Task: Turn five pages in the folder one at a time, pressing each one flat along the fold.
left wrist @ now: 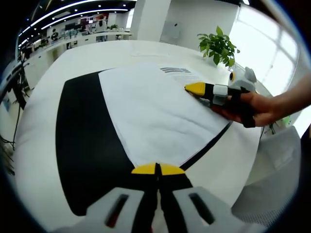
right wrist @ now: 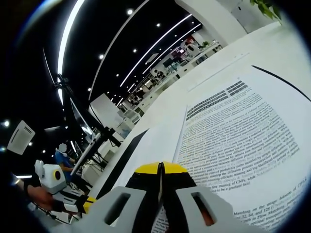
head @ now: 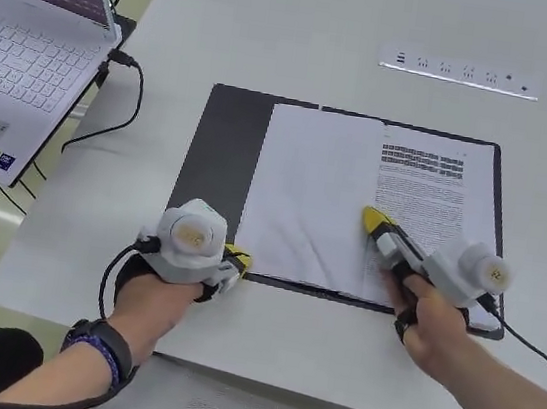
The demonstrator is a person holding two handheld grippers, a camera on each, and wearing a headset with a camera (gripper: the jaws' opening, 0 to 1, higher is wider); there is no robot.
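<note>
A black folder [head: 222,147] lies open on the white table. A turned page [head: 305,194] lies blank side up on its left half, and a printed page [head: 437,191] lies on the right. My left gripper [head: 236,257] is shut, resting at the folder's near left edge, with nothing between its yellow tips [left wrist: 158,168]. My right gripper [head: 374,219] is shut, its yellow tip [left wrist: 195,88] pressing down near the fold between the two pages. In the right gripper view its tips [right wrist: 160,168] rest on the printed page [right wrist: 233,141].
A white laptop [head: 21,50] with a plugged cable [head: 120,104] sits at the far left. A power strip [head: 459,72] is set in the table beyond the folder. A potted plant [left wrist: 218,46] stands at the table's far end.
</note>
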